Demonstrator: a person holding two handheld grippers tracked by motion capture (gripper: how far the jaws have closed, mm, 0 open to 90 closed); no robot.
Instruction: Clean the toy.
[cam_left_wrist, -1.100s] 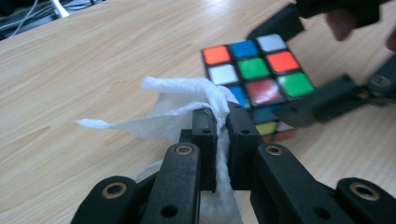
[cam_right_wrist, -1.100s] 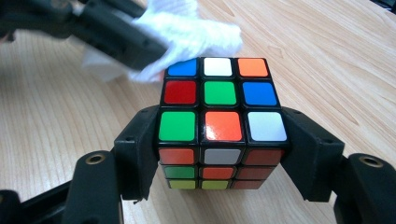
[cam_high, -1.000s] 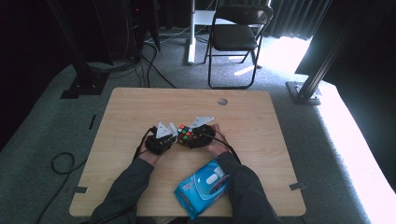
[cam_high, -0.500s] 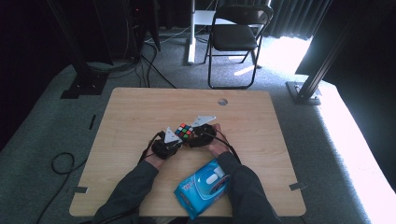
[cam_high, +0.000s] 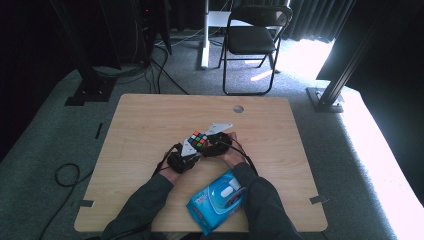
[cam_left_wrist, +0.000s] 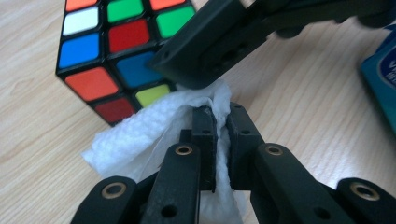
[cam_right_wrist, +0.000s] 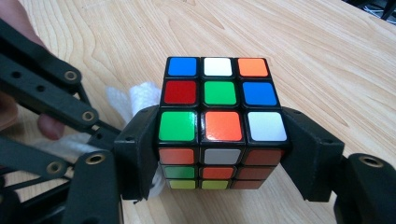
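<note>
The Rubik's cube (cam_right_wrist: 223, 122) sits in the middle of the wooden counter (cam_high: 140, 125), clamped on two opposite sides by the jaws of the right gripper (cam_right_wrist: 223, 154), while the left gripper (cam_left_wrist: 219, 126) has its jaws narrow and closed on a folded white wet wipe (cam_left_wrist: 140, 135) that touches the lower edge of the cube. I think the wipe can slip out of this thin pinch, or the push can turn the cube inside the right jaws, because only the side pads hold it. Near the person lies a blue wet-wipe pack (cam_high: 217, 200); behind the counter are grey carpet, a black folding chair (cam_high: 252, 37) and cables on the floor.
</note>
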